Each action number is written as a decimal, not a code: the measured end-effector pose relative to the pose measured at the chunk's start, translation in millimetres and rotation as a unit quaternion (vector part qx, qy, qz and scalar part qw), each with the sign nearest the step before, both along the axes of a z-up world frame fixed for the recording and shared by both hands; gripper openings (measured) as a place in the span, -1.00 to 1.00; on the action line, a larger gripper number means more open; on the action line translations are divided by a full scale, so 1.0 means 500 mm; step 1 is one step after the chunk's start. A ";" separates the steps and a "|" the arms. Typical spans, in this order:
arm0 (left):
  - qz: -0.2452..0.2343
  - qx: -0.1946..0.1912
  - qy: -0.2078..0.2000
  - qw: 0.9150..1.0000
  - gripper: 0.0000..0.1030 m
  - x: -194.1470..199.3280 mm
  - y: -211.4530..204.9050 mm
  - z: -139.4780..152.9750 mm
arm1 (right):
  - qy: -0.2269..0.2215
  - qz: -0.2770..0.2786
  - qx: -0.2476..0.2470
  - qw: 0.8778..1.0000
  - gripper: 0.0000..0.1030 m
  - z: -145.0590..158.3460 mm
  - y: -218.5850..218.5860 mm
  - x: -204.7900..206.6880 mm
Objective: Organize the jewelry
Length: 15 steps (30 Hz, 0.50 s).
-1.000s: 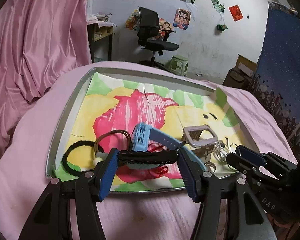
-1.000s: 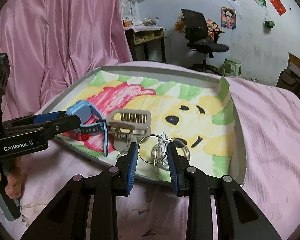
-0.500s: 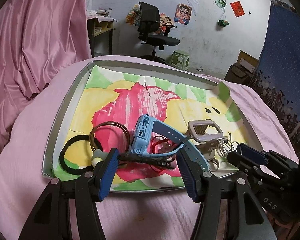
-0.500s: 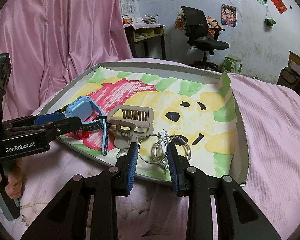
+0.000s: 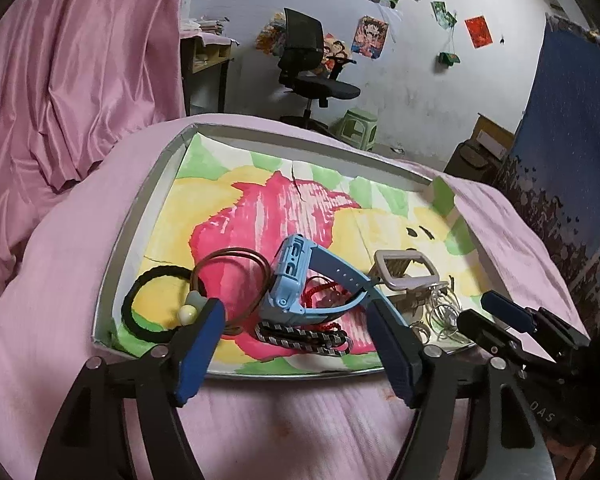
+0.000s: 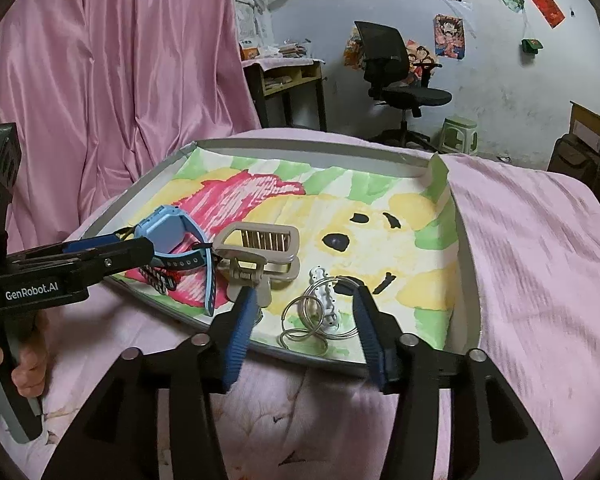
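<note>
Left gripper [image 5: 296, 350] wide apart, empty, at tray [image 5: 140, 216] near edge. Black braided bracelet [image 5: 304, 338] flat by that edge, between fingers. Right gripper [image 6: 304, 330] wide too, around silver rings [image 6: 304, 320].

My bed [image 5: 60, 280], under a pink cover, carries a shallow grey tray [image 5: 116, 256] lined with a painted paper [image 5: 260, 208]. A fold of the pink cover [image 6: 520, 240] overlaps the tray's right edge.

Left tool [image 5: 296, 340] and right tool [image 6: 304, 320] both gape empty
</note>
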<state>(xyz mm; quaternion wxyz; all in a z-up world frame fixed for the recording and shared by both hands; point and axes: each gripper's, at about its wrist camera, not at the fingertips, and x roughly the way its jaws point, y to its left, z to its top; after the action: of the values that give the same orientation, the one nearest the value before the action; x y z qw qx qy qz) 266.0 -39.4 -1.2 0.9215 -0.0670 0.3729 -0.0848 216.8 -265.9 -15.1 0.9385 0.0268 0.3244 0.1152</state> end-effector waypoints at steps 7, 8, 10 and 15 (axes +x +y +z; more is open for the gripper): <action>0.010 -0.004 -0.007 1.000 0.56 -0.011 0.010 0.012 | -0.011 -0.011 0.006 1.000 0.25 0.016 -0.012 -0.017; 0.012 -0.005 -0.008 1.000 0.58 -0.013 0.013 0.014 | -0.013 -0.013 0.007 1.000 0.29 0.018 -0.014 -0.020; 0.017 -0.007 -0.010 1.000 0.63 -0.017 0.018 0.017 | -0.017 -0.016 0.007 1.000 0.37 0.024 -0.017 -0.026; 0.020 -0.007 -0.020 1.000 0.71 -0.029 0.025 0.030 | -0.029 -0.024 0.013 0.999 0.55 0.036 -0.025 -0.039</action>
<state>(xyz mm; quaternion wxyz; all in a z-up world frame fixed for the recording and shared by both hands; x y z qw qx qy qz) 251.5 -27.0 13.7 0.9300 -0.0795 0.3519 -0.0704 197.1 -278.3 3.0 0.9495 0.0432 0.2949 0.0978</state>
